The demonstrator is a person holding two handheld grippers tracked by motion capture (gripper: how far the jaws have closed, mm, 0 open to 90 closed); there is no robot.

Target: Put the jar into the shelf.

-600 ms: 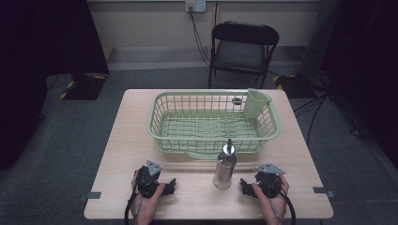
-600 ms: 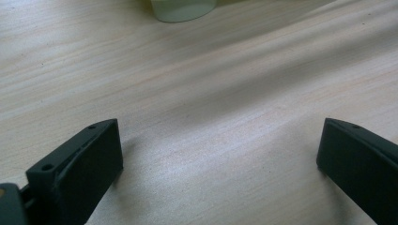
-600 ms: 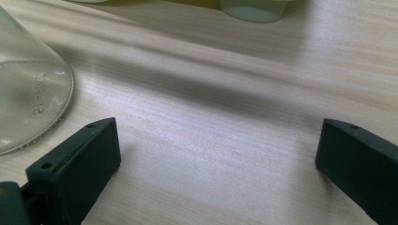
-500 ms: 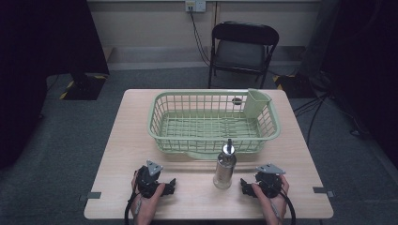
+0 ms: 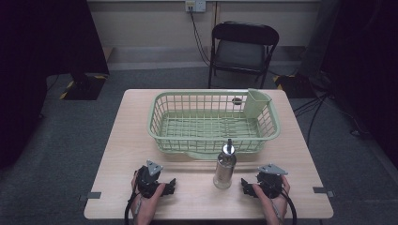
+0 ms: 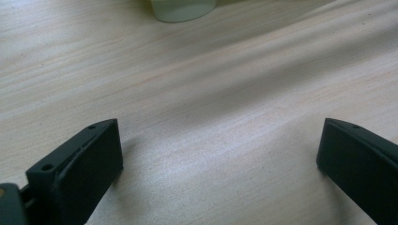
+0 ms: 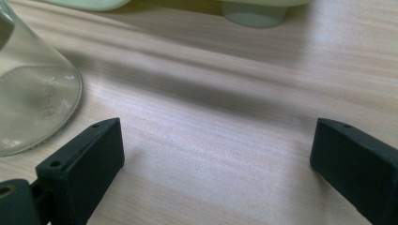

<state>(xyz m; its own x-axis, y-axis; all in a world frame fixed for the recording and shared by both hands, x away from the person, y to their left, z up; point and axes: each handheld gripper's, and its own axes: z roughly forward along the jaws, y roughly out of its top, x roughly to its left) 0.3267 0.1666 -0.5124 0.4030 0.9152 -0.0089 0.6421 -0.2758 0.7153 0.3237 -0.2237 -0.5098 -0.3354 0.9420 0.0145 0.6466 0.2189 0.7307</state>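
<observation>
A staged recording room: dark curtains flank a lone wooden bench on grey carpet, a folding chair and wall socket behind.

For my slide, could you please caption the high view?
Two open grippers, left gripper and right gripper, rest beside an upright glass bottle before a green basket.

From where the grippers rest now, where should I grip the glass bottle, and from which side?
Grip the glass bottle at its wide lower body, from the side with the right gripper, which lies open just beside it. The bottle stands upright and narrows to a thin capped neck, so the round body likely gives the jaws the surer hold. The green basket behind it blocks the far side.
</observation>
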